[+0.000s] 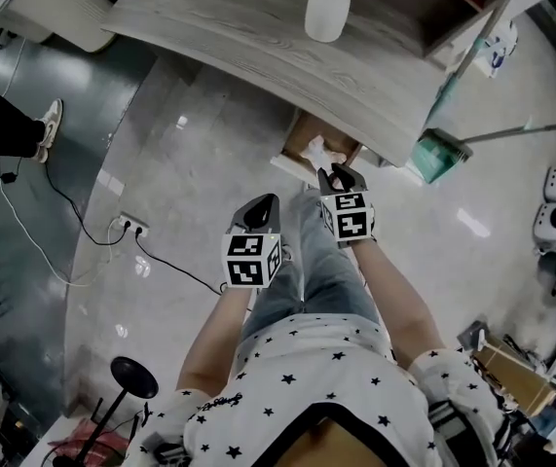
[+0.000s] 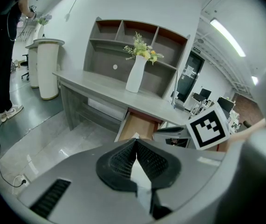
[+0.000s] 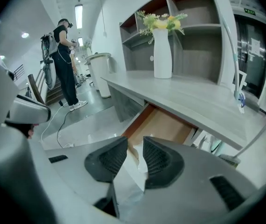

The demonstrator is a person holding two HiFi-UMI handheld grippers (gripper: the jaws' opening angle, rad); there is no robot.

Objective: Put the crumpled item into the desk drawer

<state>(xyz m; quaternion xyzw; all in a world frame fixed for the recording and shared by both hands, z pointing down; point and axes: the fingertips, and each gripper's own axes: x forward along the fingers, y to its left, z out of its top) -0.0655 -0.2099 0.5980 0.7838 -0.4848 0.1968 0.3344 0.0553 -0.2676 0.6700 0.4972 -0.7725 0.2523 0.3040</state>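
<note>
Inside open drawer (image 1: 304,130), crumpled item (image 1: 320,153).

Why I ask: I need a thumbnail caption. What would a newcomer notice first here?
The open drawer under the grey desk, a white crumpled item lying in it. The right gripper hovers close by with fingers apart; a white vase of flowers stands on the desk.
</note>
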